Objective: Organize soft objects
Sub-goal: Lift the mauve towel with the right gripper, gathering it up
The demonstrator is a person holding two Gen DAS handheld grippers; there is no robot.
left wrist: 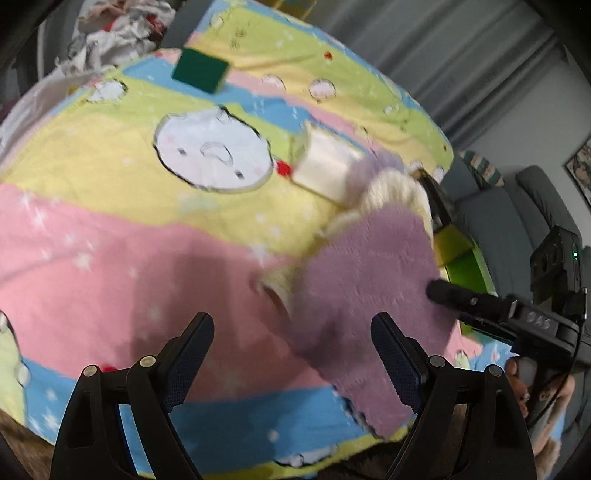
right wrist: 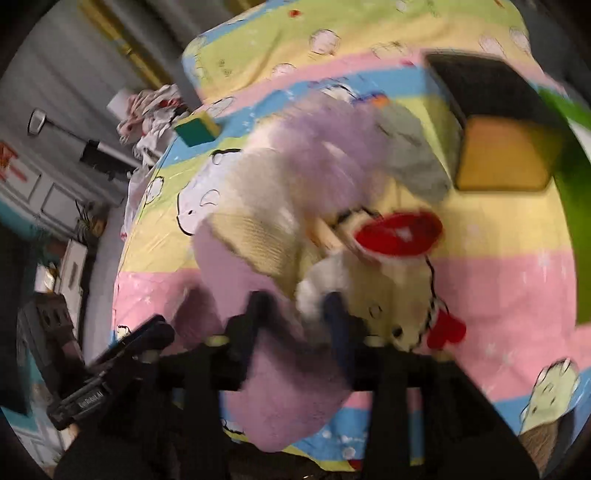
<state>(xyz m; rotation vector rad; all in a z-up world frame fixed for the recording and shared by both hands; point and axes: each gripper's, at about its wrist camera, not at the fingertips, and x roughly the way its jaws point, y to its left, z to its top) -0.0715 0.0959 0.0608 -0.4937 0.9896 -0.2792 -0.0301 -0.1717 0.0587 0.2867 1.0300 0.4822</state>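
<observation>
A fluffy purple and cream sock (left wrist: 369, 266) hangs over the striped cartoon blanket (left wrist: 110, 240). My right gripper (left wrist: 436, 288) is shut on it at its right edge; in the right wrist view (right wrist: 299, 306) the sock (right wrist: 273, 376) bunches between the fingers. My left gripper (left wrist: 291, 332) is open and empty just below the sock. A green and yellow sponge (left wrist: 201, 70) lies at the far side. A pale sponge (left wrist: 325, 170) lies behind the sock. A cream plush toy with a red mouth (right wrist: 399, 232) lies under the right gripper.
A green-rimmed box (right wrist: 569, 155) holds a dark sponge (right wrist: 480, 81) and a yellow sponge (right wrist: 506, 158). A grey cloth (right wrist: 413, 155) lies beside it. Crumpled clothes (left wrist: 122, 29) lie past the blanket's far edge. A grey sofa (left wrist: 517, 214) stands to the right.
</observation>
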